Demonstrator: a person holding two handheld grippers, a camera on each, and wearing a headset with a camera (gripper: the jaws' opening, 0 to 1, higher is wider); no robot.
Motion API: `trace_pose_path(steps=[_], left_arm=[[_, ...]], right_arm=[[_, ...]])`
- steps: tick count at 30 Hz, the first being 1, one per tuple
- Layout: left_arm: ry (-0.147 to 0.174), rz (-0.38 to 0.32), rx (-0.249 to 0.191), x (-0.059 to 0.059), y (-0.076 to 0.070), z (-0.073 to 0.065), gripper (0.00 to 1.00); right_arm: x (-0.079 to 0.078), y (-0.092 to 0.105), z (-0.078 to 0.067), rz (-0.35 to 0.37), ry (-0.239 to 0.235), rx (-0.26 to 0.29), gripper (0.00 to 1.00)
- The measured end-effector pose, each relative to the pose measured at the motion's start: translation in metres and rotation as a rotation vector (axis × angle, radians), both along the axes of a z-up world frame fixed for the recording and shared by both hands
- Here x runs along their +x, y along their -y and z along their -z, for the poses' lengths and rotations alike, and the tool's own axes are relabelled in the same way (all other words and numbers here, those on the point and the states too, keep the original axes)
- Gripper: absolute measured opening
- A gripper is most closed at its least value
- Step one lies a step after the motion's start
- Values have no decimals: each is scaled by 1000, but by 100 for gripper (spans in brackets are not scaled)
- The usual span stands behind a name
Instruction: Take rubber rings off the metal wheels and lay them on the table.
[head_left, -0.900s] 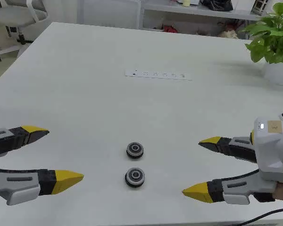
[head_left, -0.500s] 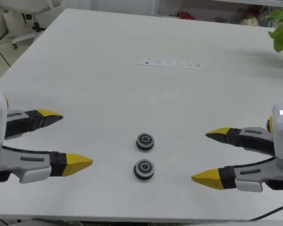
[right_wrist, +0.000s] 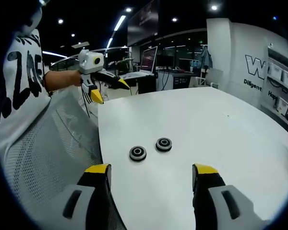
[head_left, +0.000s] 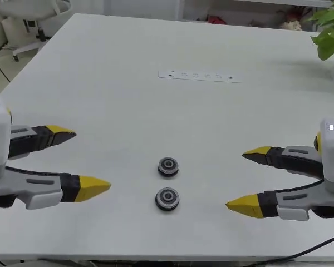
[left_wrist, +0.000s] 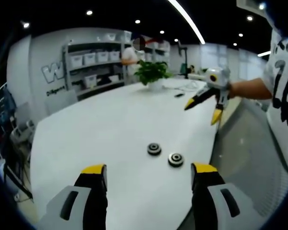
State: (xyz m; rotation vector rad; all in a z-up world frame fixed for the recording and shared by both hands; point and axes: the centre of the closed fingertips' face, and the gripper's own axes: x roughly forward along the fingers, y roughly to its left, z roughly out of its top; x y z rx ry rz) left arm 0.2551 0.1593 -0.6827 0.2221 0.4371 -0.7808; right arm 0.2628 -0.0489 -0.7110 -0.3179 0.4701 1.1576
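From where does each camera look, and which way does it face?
Head view: on the person's head, facing forward and down at the table, near wheel and far wheel; left gripper and right gripper show, open.
Left gripper view: on the left gripper, facing along its jaws across both wheels; the right gripper, a forearm and a shirt show beyond.
Right gripper view: on the right gripper, facing the opposite way; the left gripper, forearm and shirt show.
Both gripper views share the wheels, seen from opposite sides.

Plant (head_left: 329,34) cropped (right edge); rubber rings (head_left: 159,199) indistinct
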Motion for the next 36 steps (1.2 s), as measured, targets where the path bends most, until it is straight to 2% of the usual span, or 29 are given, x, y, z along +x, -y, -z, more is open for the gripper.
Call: trace_pose_path(steps=[21, 31, 36], left_arm=[[0, 18, -1, -9, 0, -4, 71], [7, 35, -6, -6, 4, -9, 70], [9, 45, -3, -2, 5, -11, 70]], right_arm=[[-10, -12, -9, -36, 27, 0, 67], [-12, -18, -17, -76, 33, 16, 67], [-8, -19, -19, -79, 46, 15, 67]])
